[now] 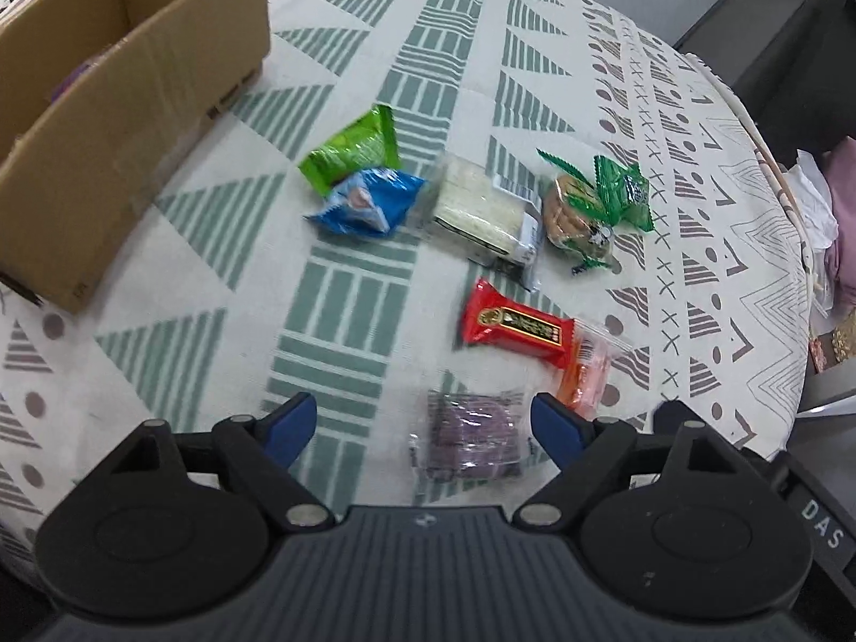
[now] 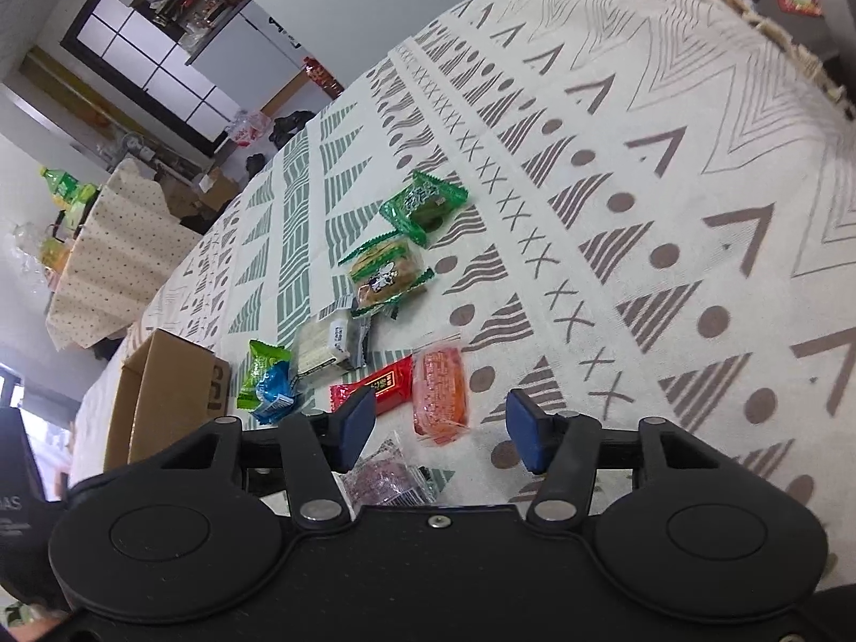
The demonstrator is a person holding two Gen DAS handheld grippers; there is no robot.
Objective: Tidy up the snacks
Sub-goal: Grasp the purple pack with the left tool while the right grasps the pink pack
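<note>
The surface [image 1: 455,16], under a patterned cloth, carries nearly everything that remains to be sorted. A cardboard box [image 1: 134,107] stands open towards the surface's far left corner in the left wrist view; something purple shows dimly inside it, too unclear to name, so at most a little has gone in. Well apart from the box, the snacks lie loose in a cluster near the middle: a pale block-shaped packet [image 1: 481,208], a red packet [image 1: 516,326], an orange-pink sachet [image 2: 441,393], a clear pack of purple sweets [image 1: 471,436], a biscuit in clear wrap with green ends [image 1: 575,211], a green packet [image 1: 353,152] touching a blue one [image 1: 366,203], and another small green packet [image 2: 422,203]. By my reading most of the job is left. The left tongs [image 1: 422,422] stand released, hovering over the purple pack; the right tongs [image 2: 438,428] are likewise unclenched, grasping nothing, with the orange-pink sachet just ahead between their pads.
</note>
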